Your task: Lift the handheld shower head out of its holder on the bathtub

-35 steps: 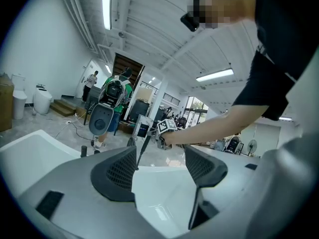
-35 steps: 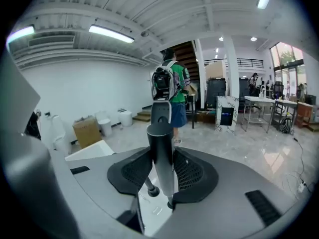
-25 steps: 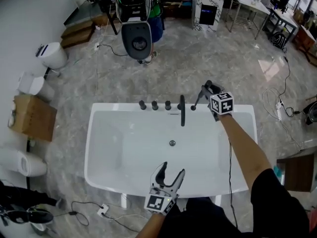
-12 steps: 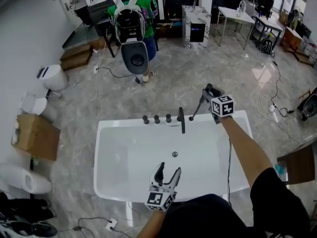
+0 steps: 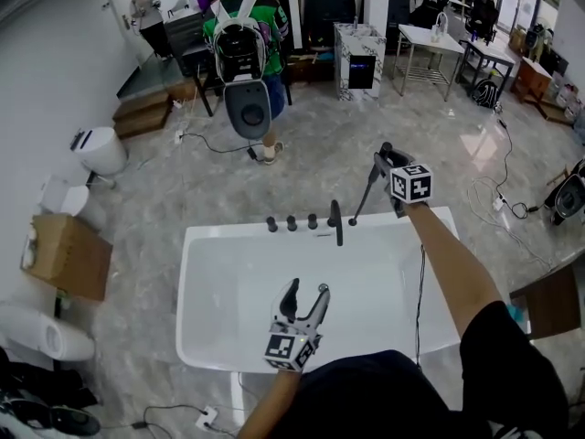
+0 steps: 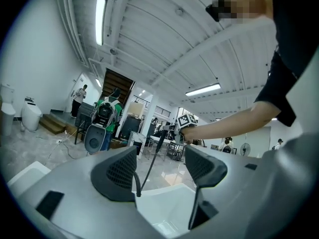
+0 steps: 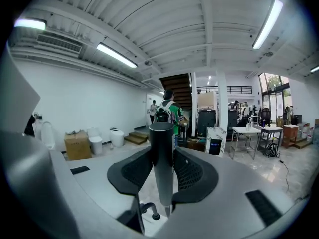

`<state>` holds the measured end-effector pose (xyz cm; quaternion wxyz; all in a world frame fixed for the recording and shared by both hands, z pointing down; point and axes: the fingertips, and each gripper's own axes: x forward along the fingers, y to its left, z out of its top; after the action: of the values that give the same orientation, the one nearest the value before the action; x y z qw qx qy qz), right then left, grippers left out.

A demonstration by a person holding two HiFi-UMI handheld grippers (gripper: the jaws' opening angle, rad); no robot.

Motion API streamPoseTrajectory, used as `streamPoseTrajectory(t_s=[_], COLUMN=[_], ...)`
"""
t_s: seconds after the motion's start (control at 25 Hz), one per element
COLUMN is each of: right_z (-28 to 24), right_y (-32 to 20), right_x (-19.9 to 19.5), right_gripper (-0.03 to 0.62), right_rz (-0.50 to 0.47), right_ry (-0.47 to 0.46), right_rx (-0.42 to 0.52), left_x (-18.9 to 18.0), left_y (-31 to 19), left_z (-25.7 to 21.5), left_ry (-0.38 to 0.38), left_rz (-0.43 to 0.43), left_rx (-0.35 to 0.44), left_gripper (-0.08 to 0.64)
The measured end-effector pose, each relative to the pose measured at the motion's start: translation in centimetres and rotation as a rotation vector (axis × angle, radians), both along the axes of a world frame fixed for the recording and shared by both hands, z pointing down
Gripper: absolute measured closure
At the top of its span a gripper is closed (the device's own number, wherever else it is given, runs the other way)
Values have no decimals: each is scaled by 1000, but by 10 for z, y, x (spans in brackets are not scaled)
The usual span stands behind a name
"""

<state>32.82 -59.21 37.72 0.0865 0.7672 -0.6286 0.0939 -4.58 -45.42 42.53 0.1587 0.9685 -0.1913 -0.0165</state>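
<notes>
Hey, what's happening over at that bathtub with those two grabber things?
A person stands at the white rectangular bathtub with tongs in each hand. The right tongs are clamped on the slim dark cylindrical shower head, holding it up above the far rim near the row of dark taps. Its thin dark hose runs down to the tub's edge. The head looks clear of its holder. The left tongs hover open and empty over the near side of the tub.

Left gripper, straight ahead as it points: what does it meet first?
Probably the hose, which crosses the gap between its open jaws, over the tub's far rim. The spout stands just left of that line; depth is unclear.
</notes>
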Motion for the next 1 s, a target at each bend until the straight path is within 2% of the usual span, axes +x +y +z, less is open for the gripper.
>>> streamPoseTrajectory(t_s=[0.24, 0.44, 0.52, 0.6, 0.76, 1.0], right_z=[1, 5, 7, 8, 10, 12], right_y=[7, 20, 25, 24, 19, 16], right_x=[-4, 6, 10, 9, 4, 4], right_gripper=[466, 466, 466, 466, 466, 466], right_rz=[22, 22, 26, 28, 29, 22], right_ry=[-14, -7, -16, -16, 6, 10], right_rx=[-6, -14, -9, -13, -27, -33], left_x=[-8, -3, -4, -9, -21, -21], left_y=[2, 14, 12, 4, -9, -5], left_z=[-8, 1, 3, 3, -2, 3], left_ry=[-2, -41, -76, -105, -118, -117], left_rz=[9, -21, -43, -67, -94, -82], left_rx=[18, 26, 42, 50, 56, 47], left_gripper=[311, 337, 375, 446, 514, 521])
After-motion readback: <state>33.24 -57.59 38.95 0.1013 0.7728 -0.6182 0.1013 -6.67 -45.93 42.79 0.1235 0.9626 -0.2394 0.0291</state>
